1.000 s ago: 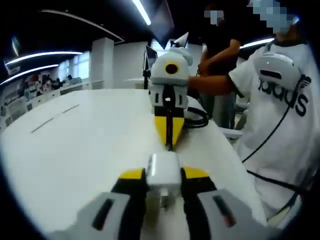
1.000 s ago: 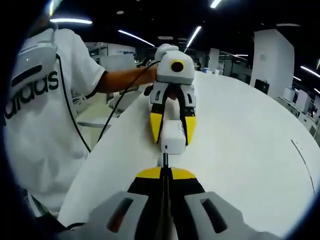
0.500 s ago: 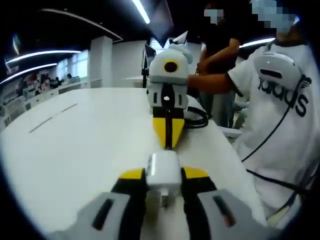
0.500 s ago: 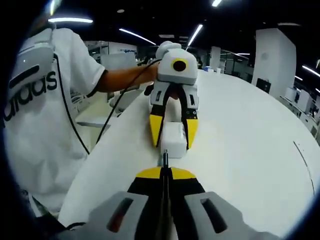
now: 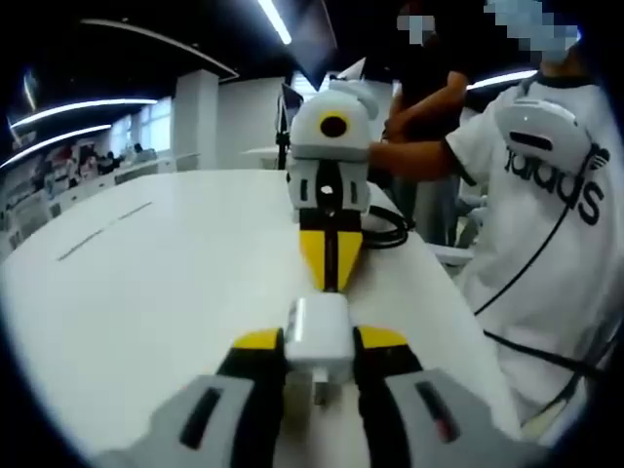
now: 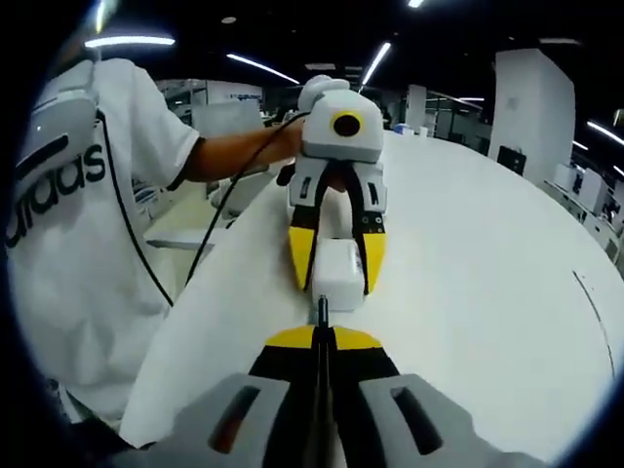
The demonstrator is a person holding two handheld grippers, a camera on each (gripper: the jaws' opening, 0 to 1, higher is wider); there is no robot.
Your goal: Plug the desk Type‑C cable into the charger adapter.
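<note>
Charger adapter (image 5: 318,335) between the left gripper (image 5: 319,341) jaws over the table (image 5: 146,283), right gripper (image 5: 330,278) just beyond, cable plug (image 6: 322,310) facing it, person (image 5: 546,195) at right.

A white table (image 5: 146,273) stands under ceiling strip lights (image 5: 276,21).

White lettered T-shirt (image 5: 546,195); grey gripper (image 5: 317,375) bodies; yellow-tipped black fingers (image 5: 258,343).

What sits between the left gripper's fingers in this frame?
A white rectangular charger adapter is clamped between the left gripper's yellow-tipped fingers. The adapter's side faces are covered by the fingers, and its port cannot be made out.
</note>
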